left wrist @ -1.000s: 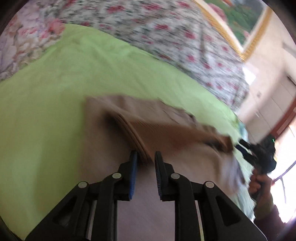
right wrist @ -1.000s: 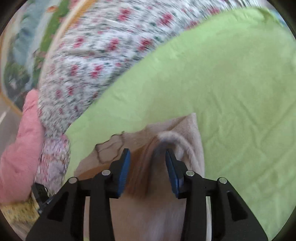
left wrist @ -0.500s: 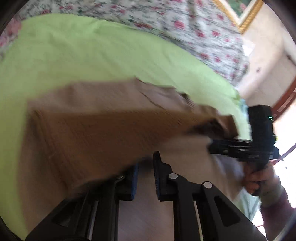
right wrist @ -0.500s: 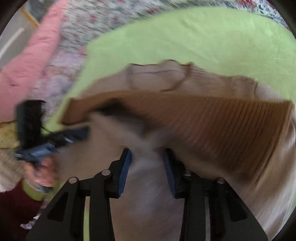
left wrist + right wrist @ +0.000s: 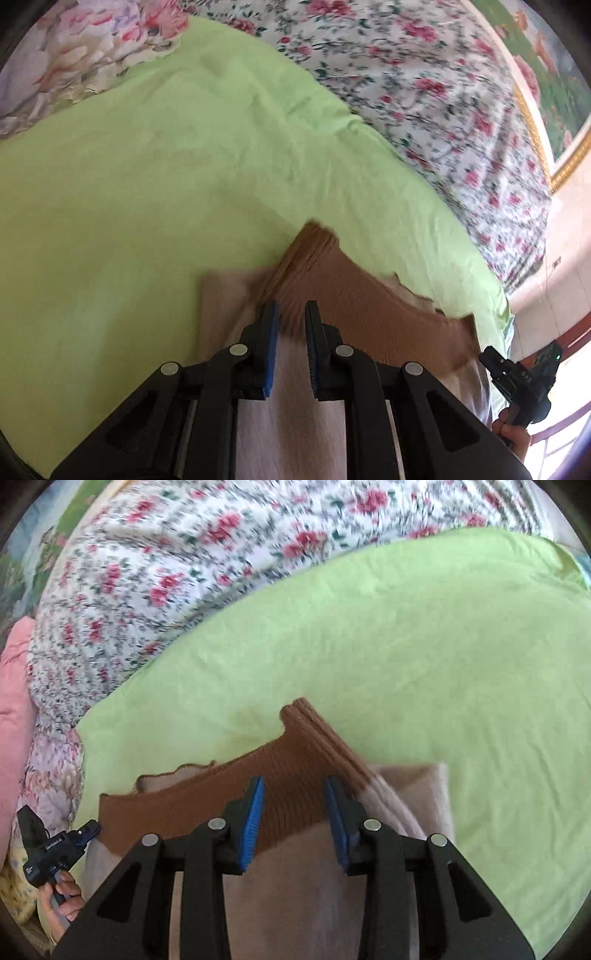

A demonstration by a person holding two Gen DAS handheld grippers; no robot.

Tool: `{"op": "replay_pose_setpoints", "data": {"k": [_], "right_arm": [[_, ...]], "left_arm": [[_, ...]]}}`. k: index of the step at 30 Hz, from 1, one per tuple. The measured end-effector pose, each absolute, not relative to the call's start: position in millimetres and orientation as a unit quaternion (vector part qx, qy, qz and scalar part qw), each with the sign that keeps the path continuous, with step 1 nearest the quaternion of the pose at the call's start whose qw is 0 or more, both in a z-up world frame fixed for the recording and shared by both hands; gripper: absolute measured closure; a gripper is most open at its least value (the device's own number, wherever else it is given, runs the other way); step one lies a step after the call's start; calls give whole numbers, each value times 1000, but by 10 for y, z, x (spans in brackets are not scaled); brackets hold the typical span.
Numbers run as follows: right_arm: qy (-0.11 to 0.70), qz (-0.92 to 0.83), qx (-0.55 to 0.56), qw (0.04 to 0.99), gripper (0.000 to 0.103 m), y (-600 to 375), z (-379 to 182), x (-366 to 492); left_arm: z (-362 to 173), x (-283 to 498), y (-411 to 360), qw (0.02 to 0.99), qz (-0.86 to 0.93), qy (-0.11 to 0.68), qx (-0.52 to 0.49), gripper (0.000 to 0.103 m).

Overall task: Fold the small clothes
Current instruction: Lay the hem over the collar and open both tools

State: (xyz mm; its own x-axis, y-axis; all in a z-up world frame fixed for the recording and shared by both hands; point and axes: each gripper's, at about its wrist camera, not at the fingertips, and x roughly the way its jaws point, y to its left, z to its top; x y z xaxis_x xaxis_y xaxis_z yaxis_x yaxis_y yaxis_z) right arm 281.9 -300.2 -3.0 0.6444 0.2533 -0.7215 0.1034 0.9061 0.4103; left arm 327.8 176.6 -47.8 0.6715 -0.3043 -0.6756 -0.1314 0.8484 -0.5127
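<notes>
A small beige knit sweater point(image 5: 291, 424) with a brown ribbed hem band point(image 5: 362, 295) lies folded on a lime green sheet point(image 5: 147, 184). The hem band lies across the top of the fold. My left gripper point(image 5: 290, 325) hovers just over the band's left end, jaws narrowly apart and nothing between them. In the right wrist view the sweater point(image 5: 295, 904) and brown band point(image 5: 295, 775) lie below my right gripper point(image 5: 295, 801), which is open and empty over the band. Each gripper shows in the other's view: the right point(image 5: 517, 376) and the left point(image 5: 55, 849).
A floral quilt point(image 5: 424, 92) lies bunched behind the green sheet, also in the right wrist view point(image 5: 166, 572). A pink cushion point(image 5: 14, 701) sits at the left. A gold-framed picture point(image 5: 546, 74) hangs on the wall. The green sheet point(image 5: 406, 646) stretches out beyond the sweater.
Both grippers carried the sweater's lower half up and over, laying the brown hem on top. Both have let go and drawn back a little; the right jaws are wider.
</notes>
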Motion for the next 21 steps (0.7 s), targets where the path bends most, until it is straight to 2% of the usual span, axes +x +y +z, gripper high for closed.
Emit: {"op": "replay_pose_setpoints", "data": {"k": [6, 11, 16, 21], "right_arm": [[460, 175, 177, 852, 67, -2277, 33, 2622], [537, 217, 135, 804, 67, -1685, -391, 2842], [494, 101, 216, 836, 67, -2021, -397, 2973], [457, 122, 249, 845, 67, -2154, -186, 2513]], "left_arm": [[-335, 2546, 1280, 876, -119, 393, -252, 84], [-484, 2195, 1213, 879, -97, 411, -220, 83], [-499, 1957, 1538, 876, -84, 403, -251, 83], [-491, 1660, 1701, 873, -59, 405, -266, 83]]}}
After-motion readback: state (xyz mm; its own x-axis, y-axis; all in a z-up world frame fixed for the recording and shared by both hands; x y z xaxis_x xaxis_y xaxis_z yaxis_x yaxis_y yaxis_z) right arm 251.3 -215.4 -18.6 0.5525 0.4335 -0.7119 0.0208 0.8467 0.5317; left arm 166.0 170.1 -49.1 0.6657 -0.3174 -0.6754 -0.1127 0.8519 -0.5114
